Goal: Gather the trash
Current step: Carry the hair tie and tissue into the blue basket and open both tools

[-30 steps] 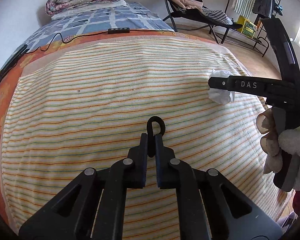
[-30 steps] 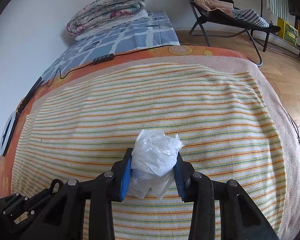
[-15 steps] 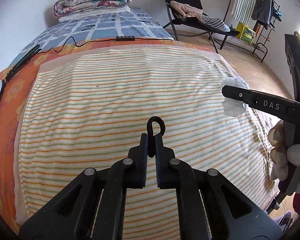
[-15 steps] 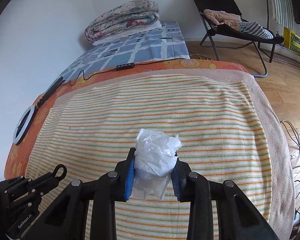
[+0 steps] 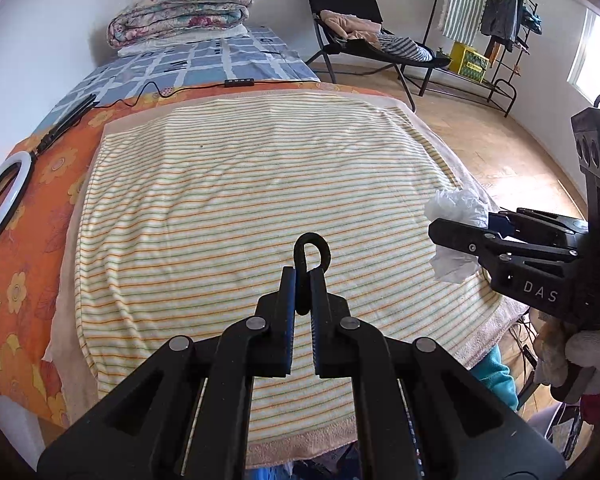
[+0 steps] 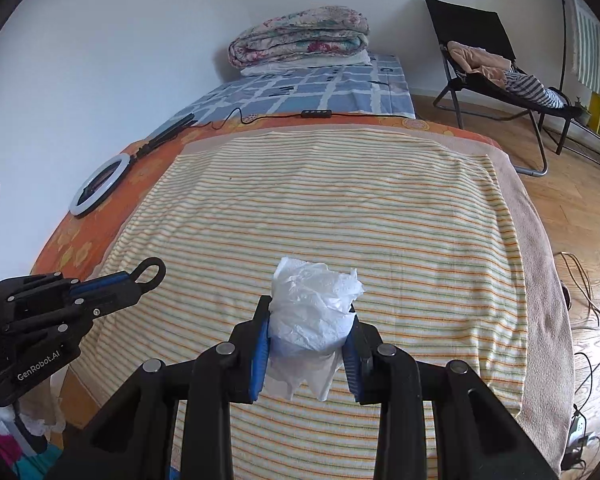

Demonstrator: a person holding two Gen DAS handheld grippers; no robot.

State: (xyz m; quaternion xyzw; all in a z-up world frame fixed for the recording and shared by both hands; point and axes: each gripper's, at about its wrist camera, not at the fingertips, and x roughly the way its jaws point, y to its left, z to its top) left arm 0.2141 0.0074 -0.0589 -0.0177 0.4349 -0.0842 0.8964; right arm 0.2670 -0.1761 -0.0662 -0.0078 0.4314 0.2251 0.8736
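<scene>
1. One ring light [image 6: 100,188] lies on the orange sheet at ten o'clock.
2. One left gripper [image 5: 305,276], jaws nearly together, pinches one small black loop [image 5: 312,249].
3. One striped towel [image 6: 340,208] covers the bed.
4. One right gripper [image 6: 309,344] clamps one crumpled white tissue [image 6: 312,312], above the towel's six o'clock edge.

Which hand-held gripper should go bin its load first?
Right. The right hand-held gripper already clamps the crumpled white tissue above the striped blanket; the left hand-held gripper is shut on only a small black loop.
</scene>
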